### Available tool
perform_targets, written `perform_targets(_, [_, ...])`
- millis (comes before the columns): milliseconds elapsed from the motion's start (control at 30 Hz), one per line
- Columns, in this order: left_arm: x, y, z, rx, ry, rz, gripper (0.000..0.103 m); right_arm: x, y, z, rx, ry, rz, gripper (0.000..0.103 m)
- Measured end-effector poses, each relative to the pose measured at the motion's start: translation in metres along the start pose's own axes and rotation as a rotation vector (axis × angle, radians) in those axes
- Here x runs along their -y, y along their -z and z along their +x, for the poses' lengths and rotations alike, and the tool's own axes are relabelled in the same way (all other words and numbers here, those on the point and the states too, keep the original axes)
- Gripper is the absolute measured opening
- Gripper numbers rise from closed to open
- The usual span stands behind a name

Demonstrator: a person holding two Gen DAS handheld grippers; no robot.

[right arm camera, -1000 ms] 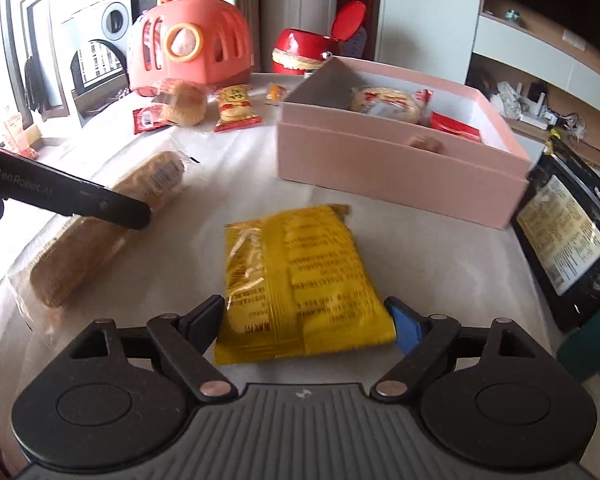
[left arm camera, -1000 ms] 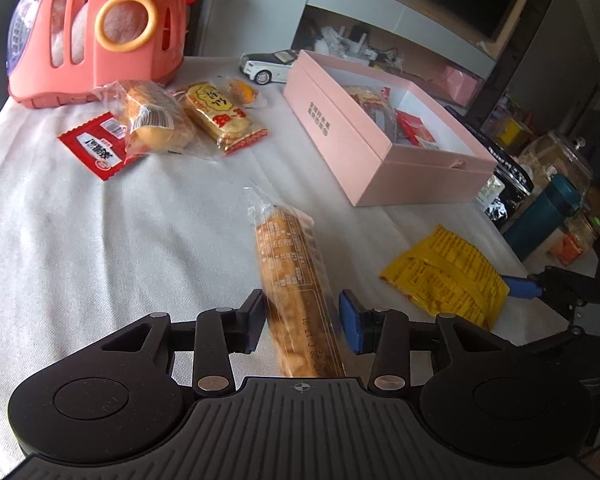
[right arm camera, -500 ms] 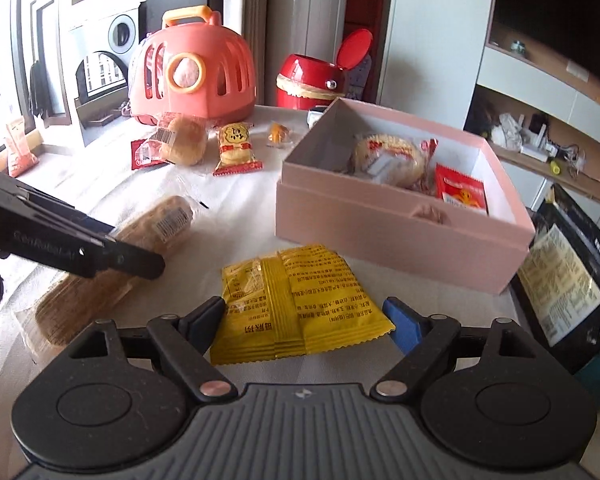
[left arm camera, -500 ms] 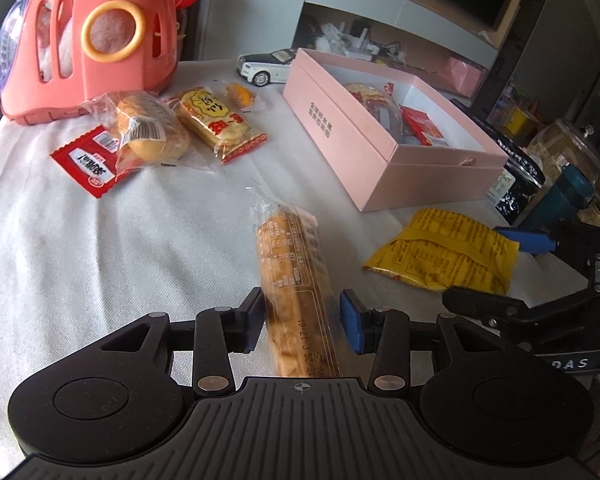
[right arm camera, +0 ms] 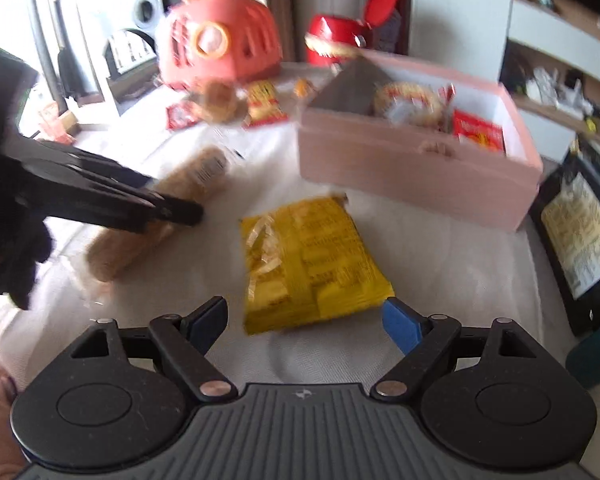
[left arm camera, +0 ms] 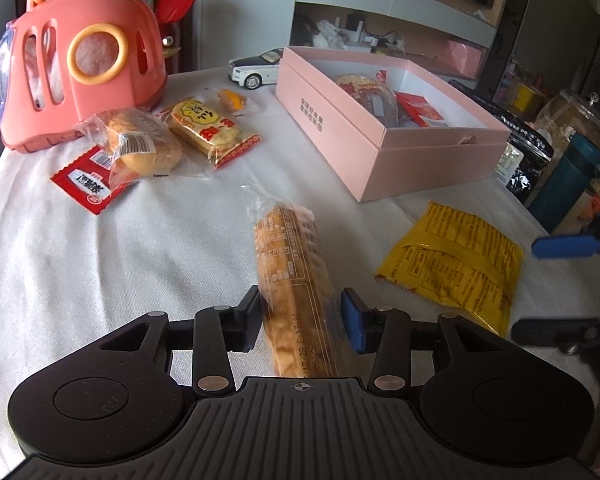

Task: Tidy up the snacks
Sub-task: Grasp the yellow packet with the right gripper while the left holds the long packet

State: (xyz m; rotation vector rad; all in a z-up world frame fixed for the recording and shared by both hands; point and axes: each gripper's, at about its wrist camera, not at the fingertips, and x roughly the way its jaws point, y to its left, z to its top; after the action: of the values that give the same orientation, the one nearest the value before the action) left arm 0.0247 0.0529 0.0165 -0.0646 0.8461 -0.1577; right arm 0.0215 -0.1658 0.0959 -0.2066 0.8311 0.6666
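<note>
Crinkly, light and likely fragile, the long biscuit pack (left arm camera: pixel 290 268) at lower centre on the white surface (left arm camera: pixel 100 248) is pinched across its near end by the left tool (left arm camera: pixel 300 318), while the right tool (right arm camera: pixel 304 320) stands spread around the soft yellow packet (right arm camera: pixel 308 256), best gripped across its edges.

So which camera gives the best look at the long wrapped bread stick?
The left wrist view: the bread stick fills the centre, sharp, its printed label readable, running between the left tongs. The right wrist view shows it blurred at the left, partly behind those tongs.
</note>
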Motion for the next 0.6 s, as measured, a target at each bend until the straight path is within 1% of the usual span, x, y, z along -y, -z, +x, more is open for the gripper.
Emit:
perform_targets(67, [0.000, 0.000, 0.000, -0.006, 0.006, -0.003, 0.046, -0.002, -0.004, -0.011, 0.085, 0.023, 0.000, 0.085])
perform_targets(133, [-0.001, 0.000, -0.001, -0.009, 0.010, -0.005, 0.046, -0.003, -0.008, -0.015, 0.182, 0.091, 0.007, 0.085])
perform_targets(167, [-0.001, 0.000, -0.001, -0.009, 0.011, -0.006, 0.046, -0.003, -0.010, -0.013, 0.212, 0.126, 0.006, 0.085])
perform_targets(200, [-0.002, 0.000, -0.001, -0.011, 0.013, -0.010, 0.046, -0.002, -0.013, -0.007, 0.216, 0.147, -0.001, 0.085])
perform_targets(267, [-0.003, -0.001, -0.001, -0.014, 0.018, -0.018, 0.046, 0.003, -0.021, 0.012, 0.164, 0.131, 0.003, 0.085])
perform_targets(367, [-0.005, -0.001, -0.001, -0.015, 0.026, -0.030, 0.046, 0.014, -0.028, 0.043, 0.073, 0.080, 0.063, 0.085])
perform_targets(433, [-0.006, -0.001, -0.002, -0.013, 0.032, -0.039, 0.046, 0.016, -0.029, 0.059, 0.033, 0.069, 0.071, 0.085])
perform_targets(467, [-0.007, 0.000, -0.002, -0.010, 0.036, -0.045, 0.046, 0.016, -0.029, 0.062, 0.030, 0.067, 0.073, 0.085])
perform_targets(533, [-0.009, 0.002, -0.003, 0.001, 0.046, -0.073, 0.046, 0.012, -0.025, 0.060, 0.024, 0.037, 0.071, 0.085])
perform_targets(600, [-0.013, 0.007, -0.006, 0.021, 0.061, -0.108, 0.046, 0.003, -0.019, 0.055, 0.012, 0.009, 0.027, 0.085])
